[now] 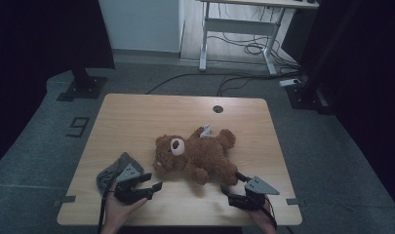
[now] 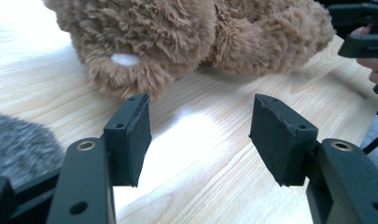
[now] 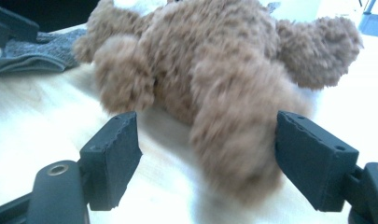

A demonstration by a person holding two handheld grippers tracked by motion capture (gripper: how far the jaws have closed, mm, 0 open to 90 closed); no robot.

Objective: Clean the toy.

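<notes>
Nearest the camera in the high view, two hands come in from the bottom edge, each holding a gripper over the near edge of the wooden table (image 1: 136,112). The left gripper (image 1: 156,181) has its jaws spread apart with nothing between them; in the left gripper view only bare wood lies in the gap, and a grey knitted hat (image 1: 113,171) lies just beside it on its left, partly under the tool. The right gripper (image 1: 232,182) is also spread wide, and its jaws stand to either side of the near leg of a brown teddy bear (image 1: 197,152); in the right gripper view that leg sits between the two pads, closer to the right one, though the blur there hides whether a pad touches the fur. The bear lies on its side just ahead of both grippers, at the middle of the table, its head with the pale muzzle toward the left gripper and its legs toward the right one. Beyond the bear, well away from both tools, a small round hole (image 1: 218,108) sits near the table's far edge
</notes>
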